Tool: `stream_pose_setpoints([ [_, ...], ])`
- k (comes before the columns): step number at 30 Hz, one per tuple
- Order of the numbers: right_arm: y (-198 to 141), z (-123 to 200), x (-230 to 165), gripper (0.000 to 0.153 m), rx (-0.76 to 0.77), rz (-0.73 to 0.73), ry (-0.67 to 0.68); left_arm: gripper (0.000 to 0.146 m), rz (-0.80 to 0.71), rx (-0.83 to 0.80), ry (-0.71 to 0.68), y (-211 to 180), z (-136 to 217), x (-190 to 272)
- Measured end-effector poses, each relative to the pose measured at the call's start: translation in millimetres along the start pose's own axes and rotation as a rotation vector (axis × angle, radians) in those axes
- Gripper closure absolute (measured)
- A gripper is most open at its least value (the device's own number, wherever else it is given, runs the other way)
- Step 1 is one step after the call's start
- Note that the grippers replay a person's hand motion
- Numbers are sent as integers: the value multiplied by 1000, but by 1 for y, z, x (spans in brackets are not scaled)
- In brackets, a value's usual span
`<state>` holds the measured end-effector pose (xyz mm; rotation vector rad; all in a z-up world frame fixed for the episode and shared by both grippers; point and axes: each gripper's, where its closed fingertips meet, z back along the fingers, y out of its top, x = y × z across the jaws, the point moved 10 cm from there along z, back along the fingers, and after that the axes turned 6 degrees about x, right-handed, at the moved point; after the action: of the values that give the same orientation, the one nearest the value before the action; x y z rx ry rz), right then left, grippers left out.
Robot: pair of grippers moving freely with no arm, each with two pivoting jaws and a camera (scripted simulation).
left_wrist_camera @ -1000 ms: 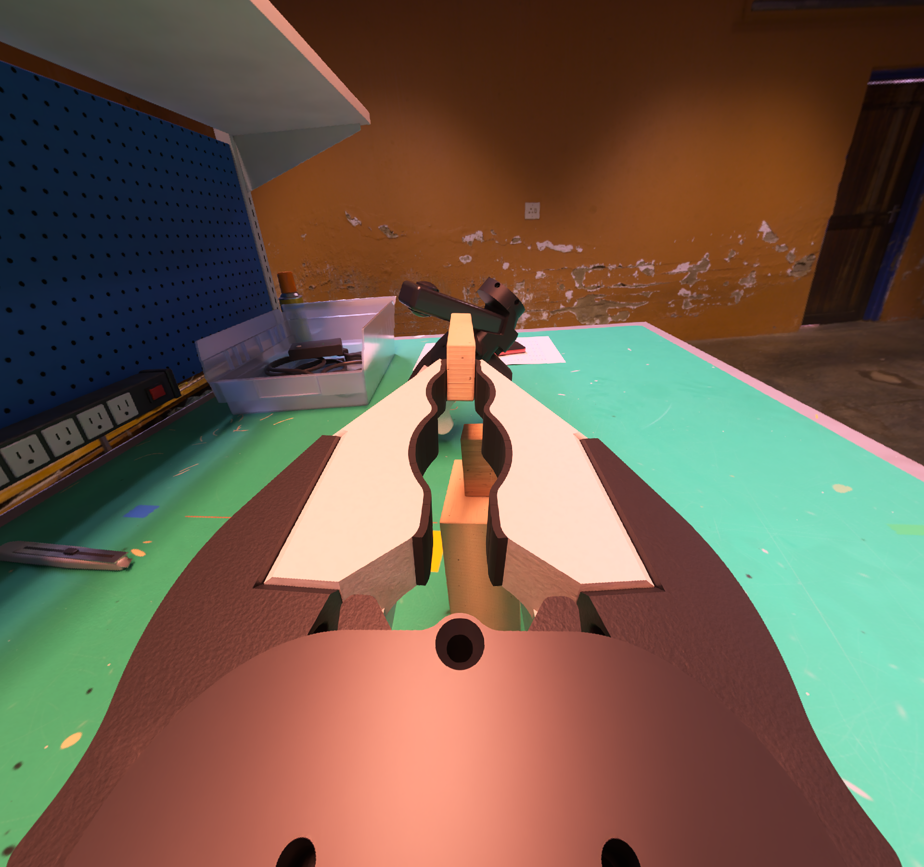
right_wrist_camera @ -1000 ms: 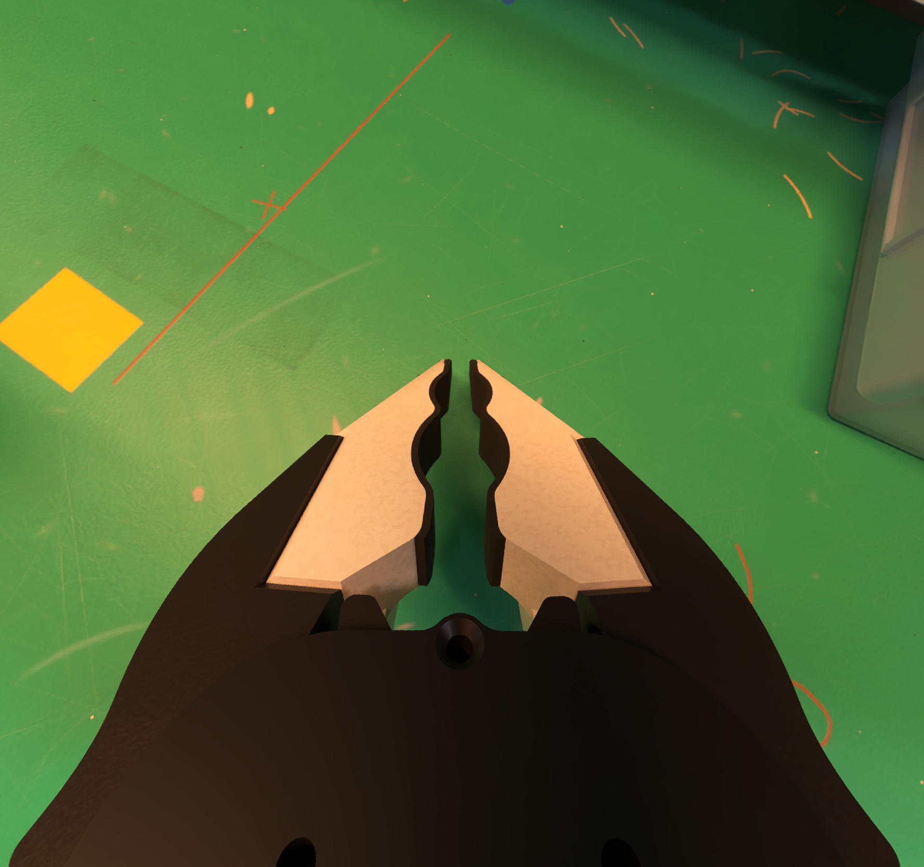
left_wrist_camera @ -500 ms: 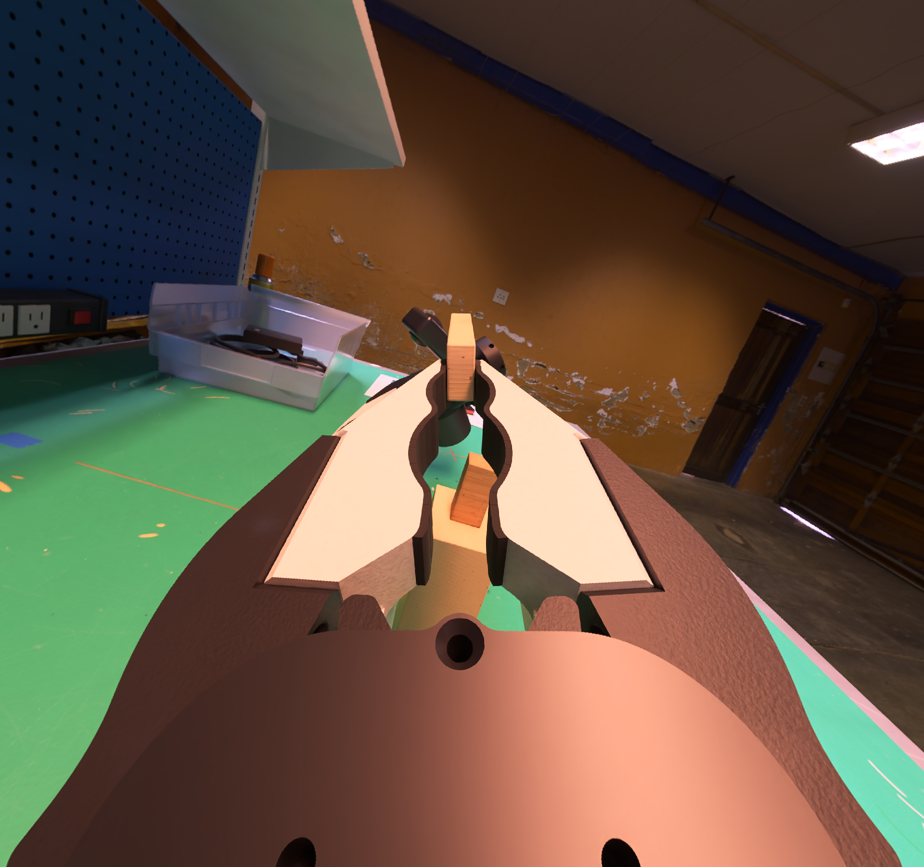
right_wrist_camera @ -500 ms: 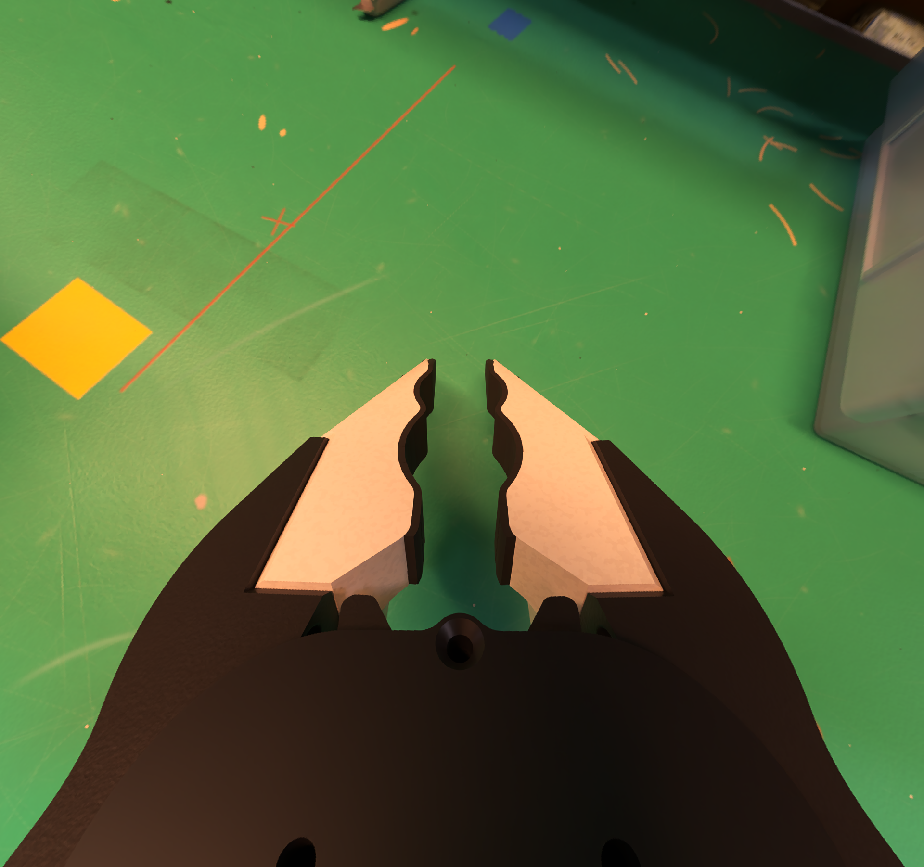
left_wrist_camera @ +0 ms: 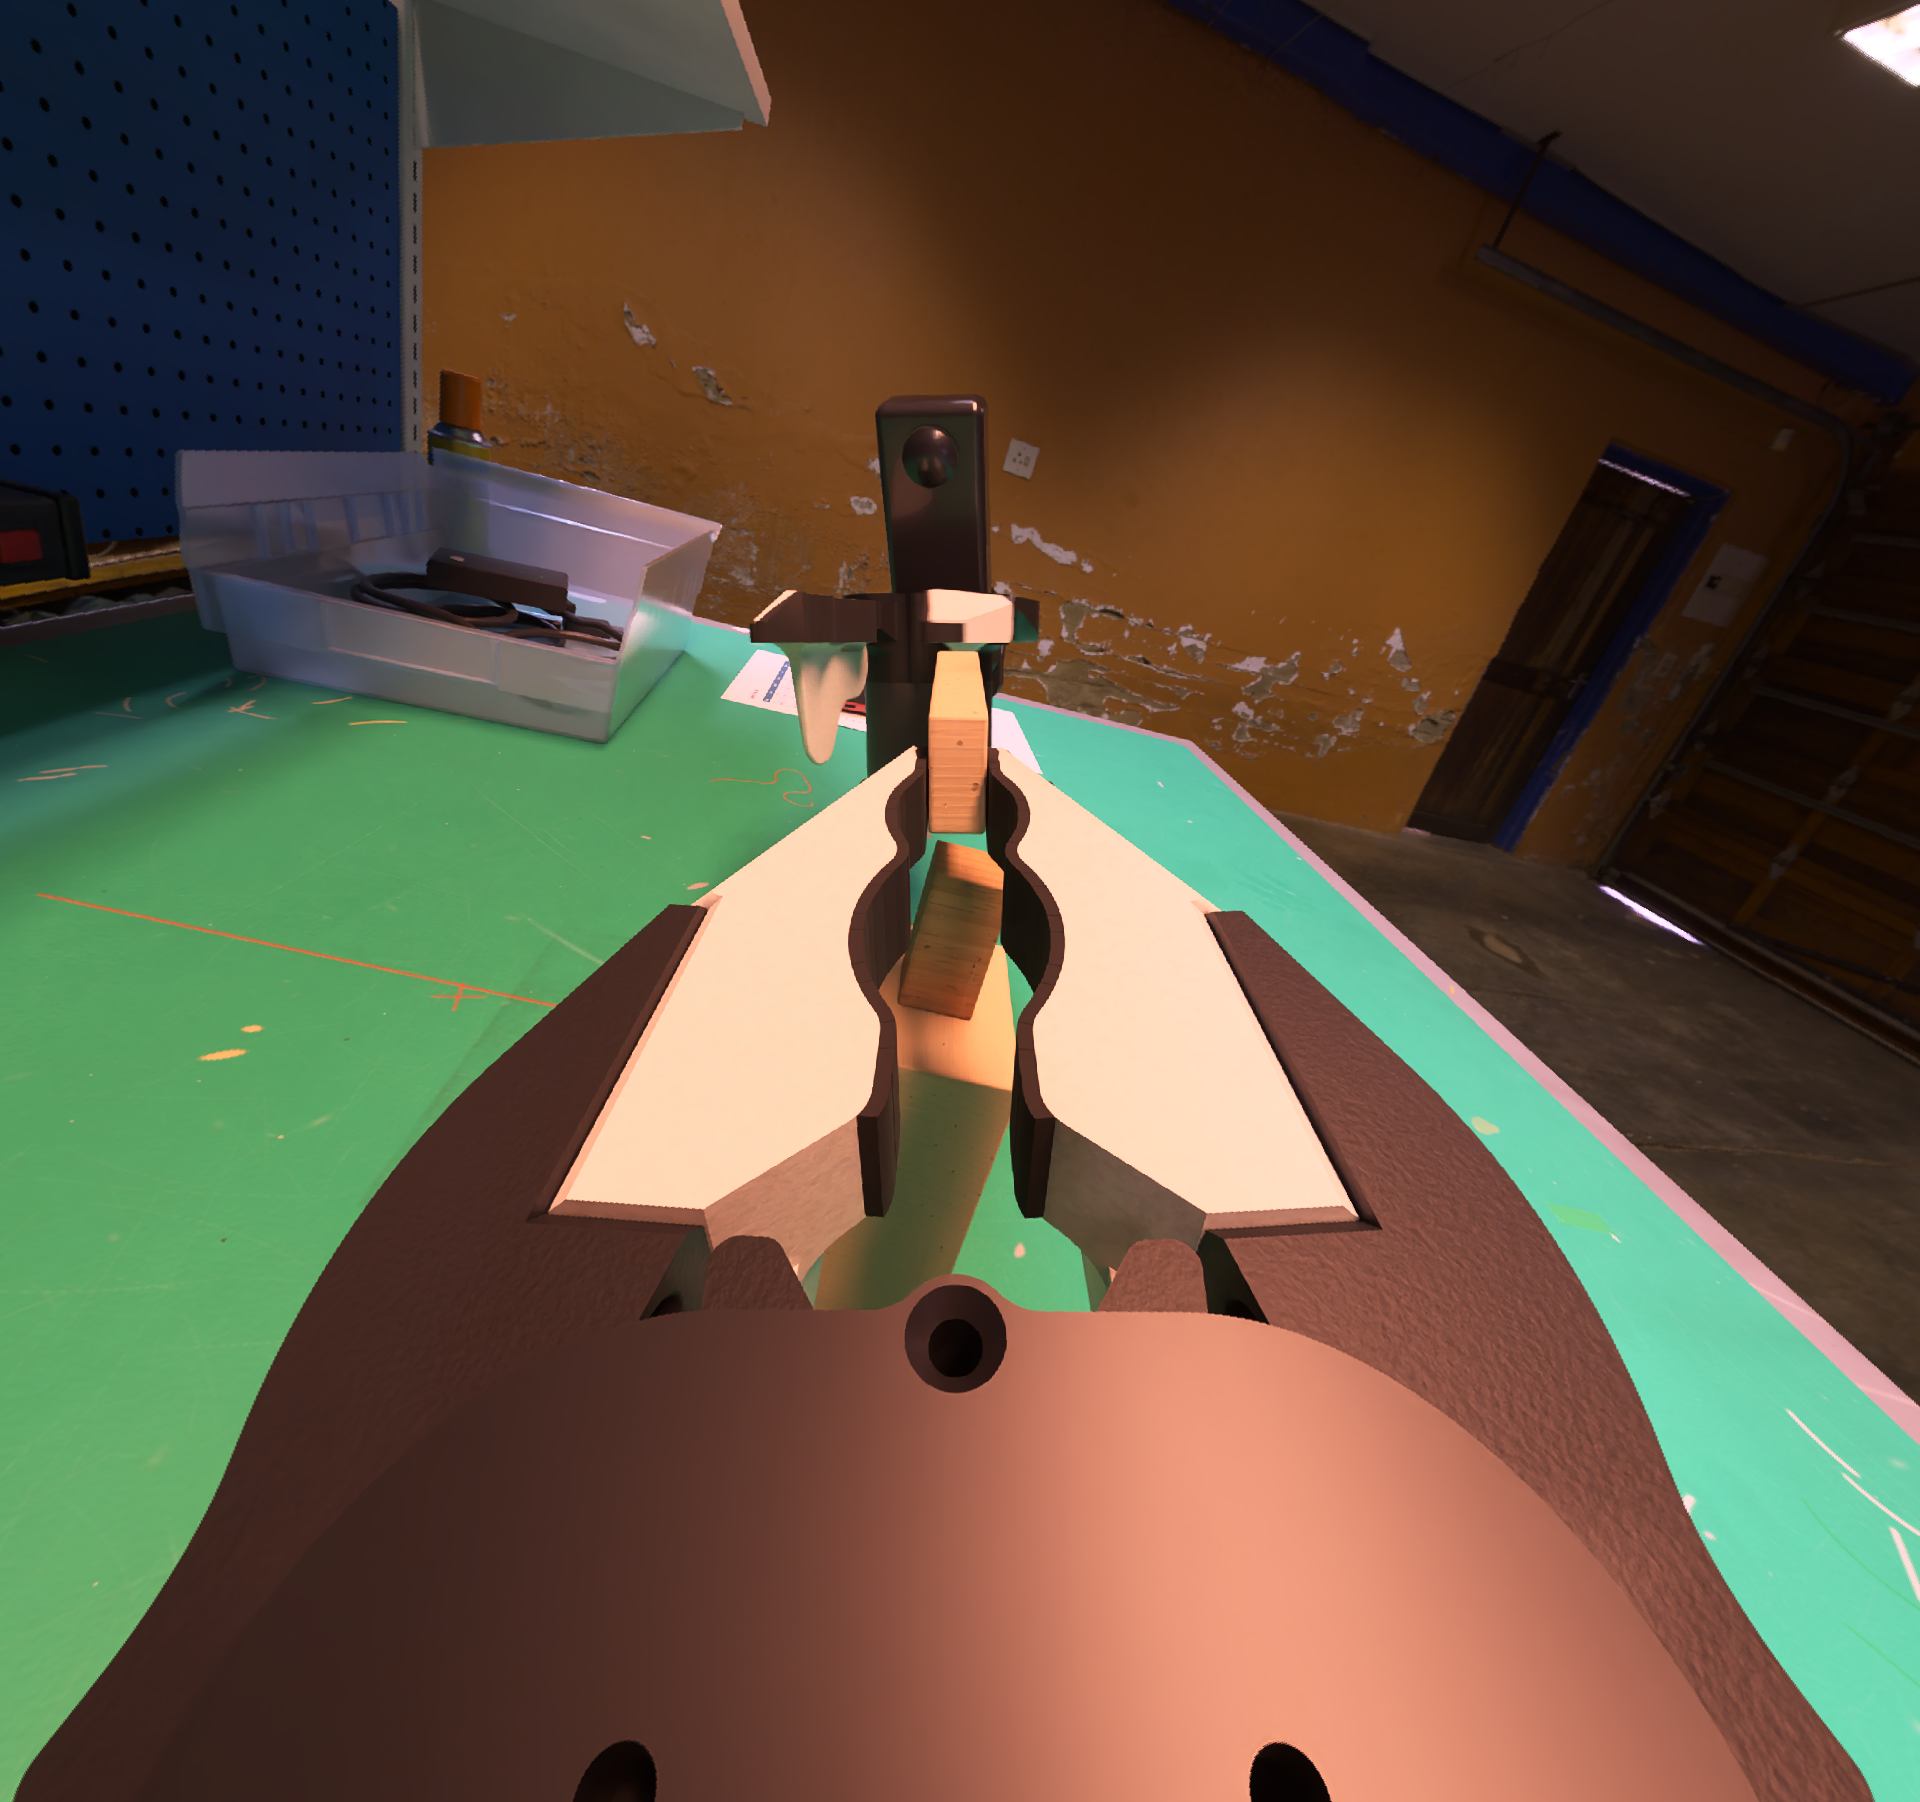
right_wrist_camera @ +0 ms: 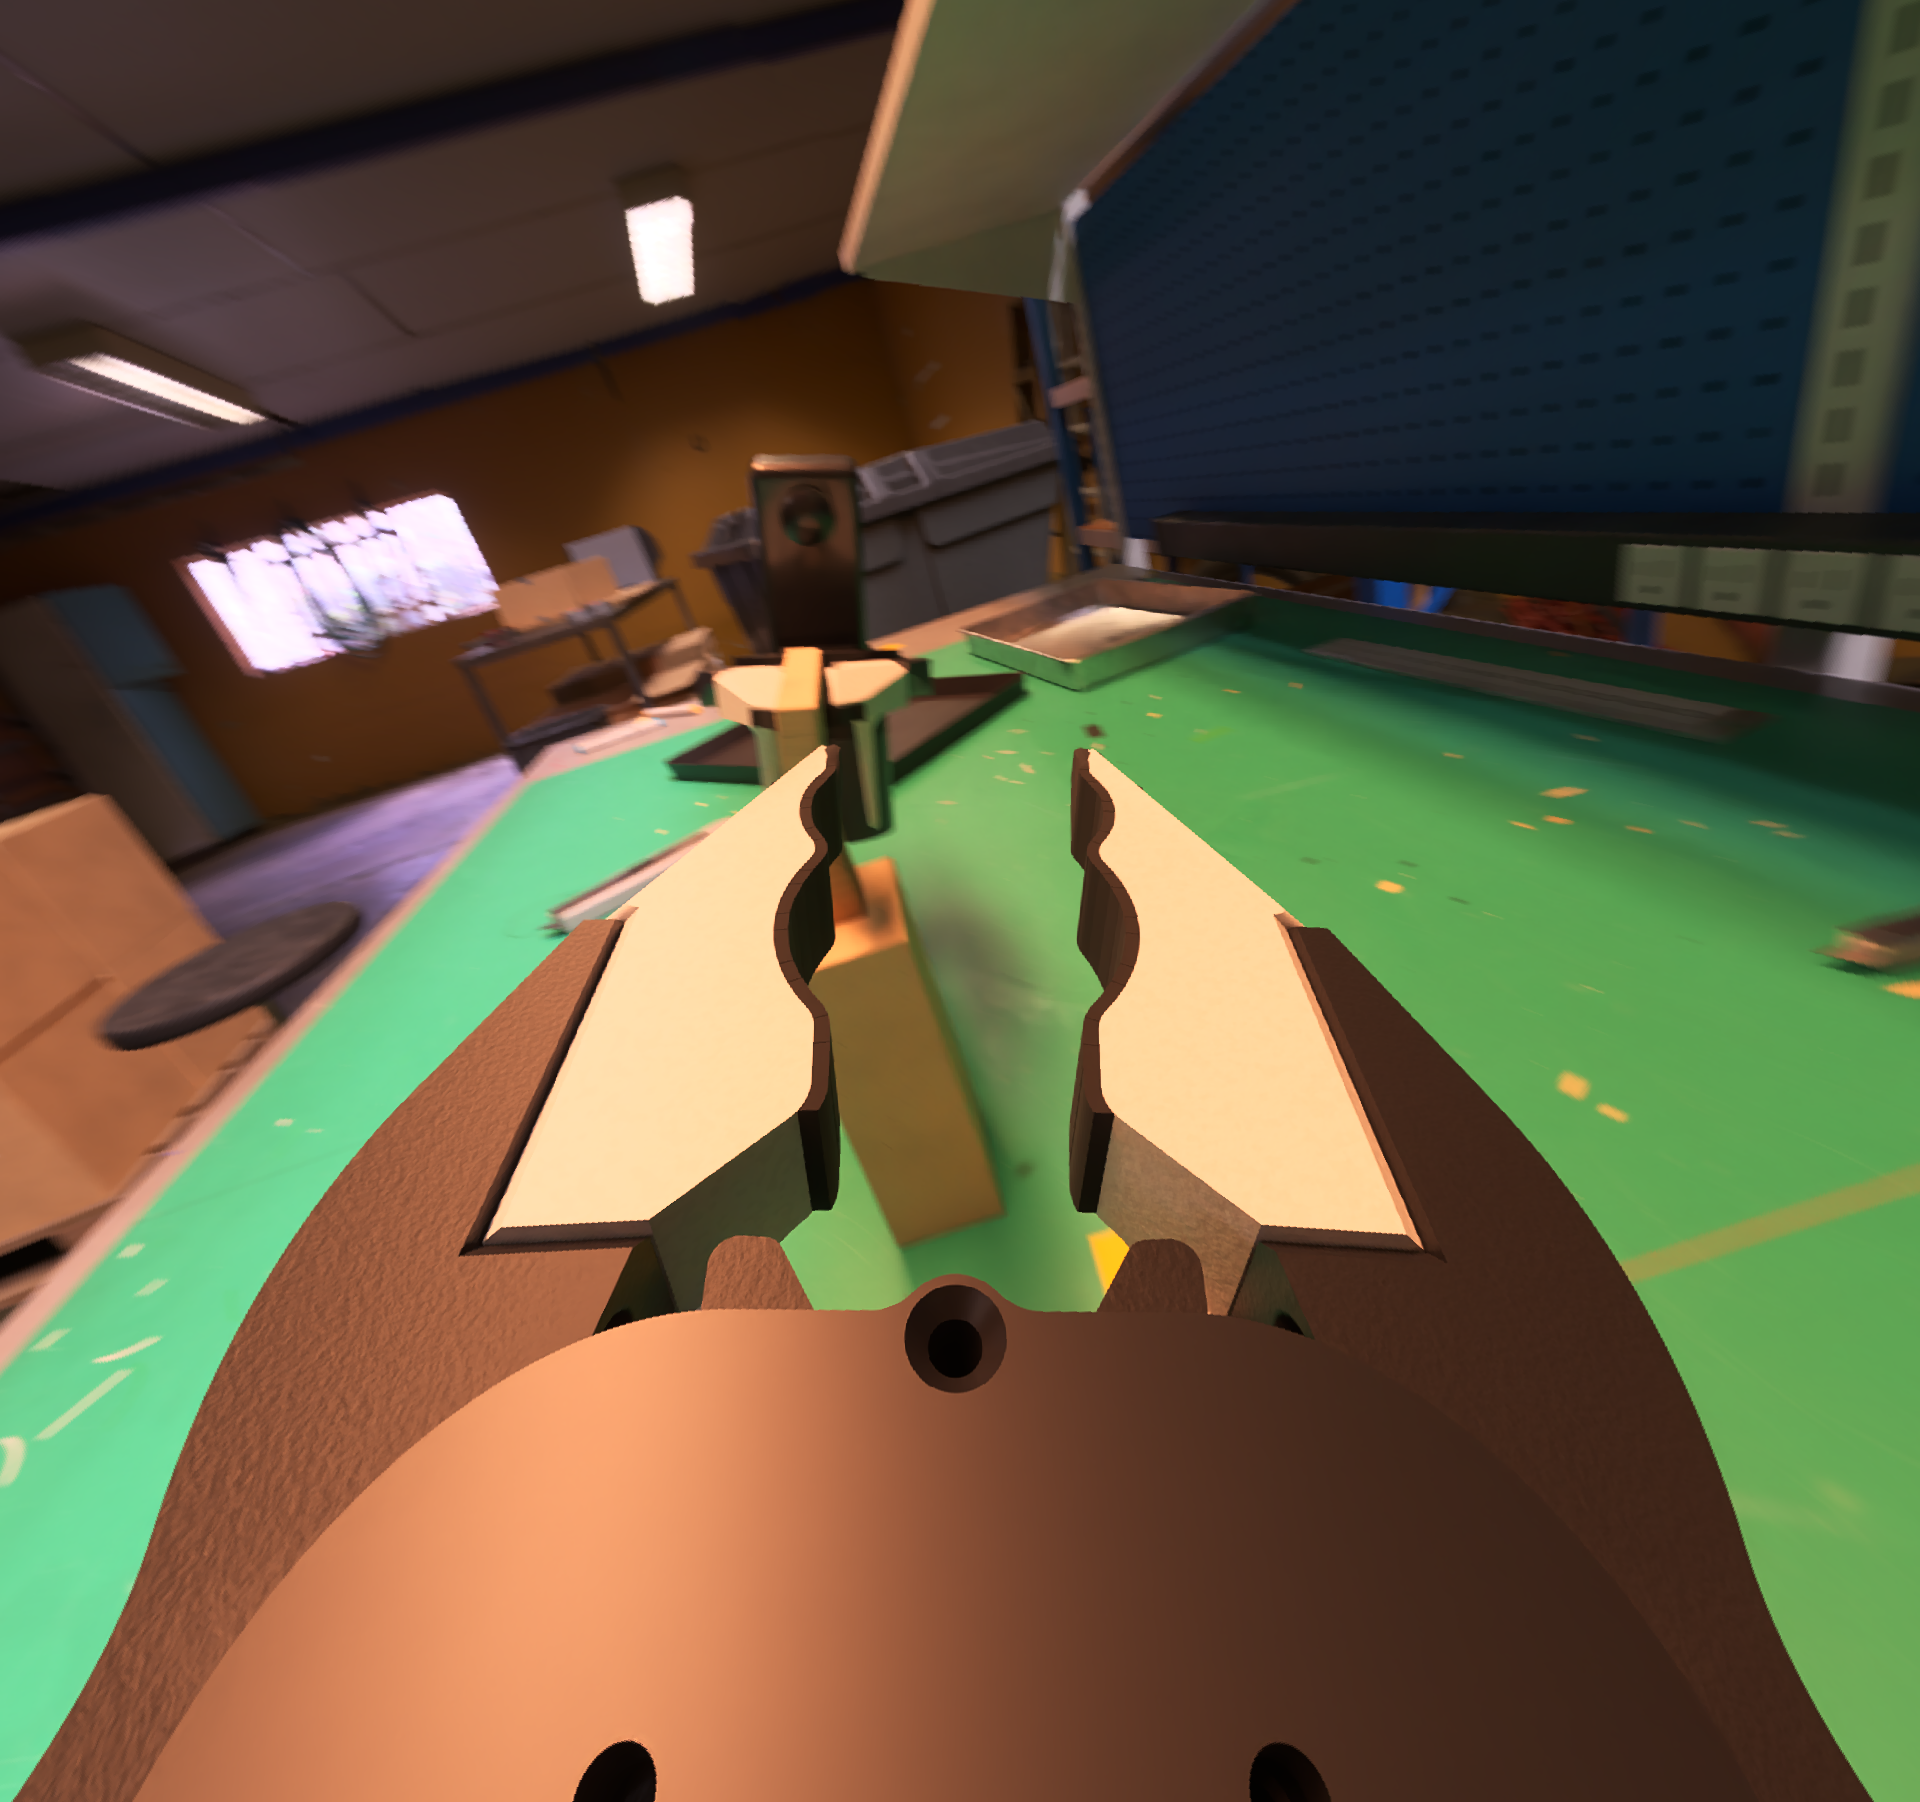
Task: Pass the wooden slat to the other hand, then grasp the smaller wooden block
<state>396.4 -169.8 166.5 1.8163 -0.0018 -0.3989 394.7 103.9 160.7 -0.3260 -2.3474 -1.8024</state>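
Note:
My left gripper (left_wrist_camera: 956, 765) is shut on the pale wooden slat (left_wrist_camera: 956, 744), which stands upright between its fingertips above the green table (left_wrist_camera: 312, 921). Below the slat, a smaller darker wooden block (left_wrist_camera: 951, 931) rests tilted at the far end of a larger pale block (left_wrist_camera: 956, 1056). My right gripper (right_wrist_camera: 954, 786) is open wide and empty, level over the table and facing the left gripper (right_wrist_camera: 800, 703) and its slat (right_wrist_camera: 800, 672). It also shows beyond the slat in the left wrist view (left_wrist_camera: 894, 703). The larger block (right_wrist_camera: 904, 1056) lies between the two grippers.
A clear plastic bin (left_wrist_camera: 447, 599) with cables stands at the back left by the blue pegboard (left_wrist_camera: 156, 194), under a shelf (left_wrist_camera: 582, 7). The table's edge (left_wrist_camera: 1558, 1056) runs along the right. A dark tray (right_wrist_camera: 935, 713) and a metal tray (right_wrist_camera: 1091, 630) lie behind the left gripper.
My right gripper swung up from pointing down at the table to level, facing the left gripper, and its jaws opened wide. The left gripper tilted and shifted while holding the slat.

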Motion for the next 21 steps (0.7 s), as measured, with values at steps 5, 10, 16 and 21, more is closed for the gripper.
stream_pose_setpoints([
  [5,-13,-30,-13,104,-69,-60,86,137,23,22,19,-1,-2,2],
  [10,-22,-47,-17,118,-12,-113,123,137,32,32,31,0,-1,1],
  [16,-25,-56,-21,132,-5,-106,127,137,12,35,37,2,-2,3],
  [21,-23,-56,-25,143,6,-123,131,136,13,42,30,2,-2,3],
])
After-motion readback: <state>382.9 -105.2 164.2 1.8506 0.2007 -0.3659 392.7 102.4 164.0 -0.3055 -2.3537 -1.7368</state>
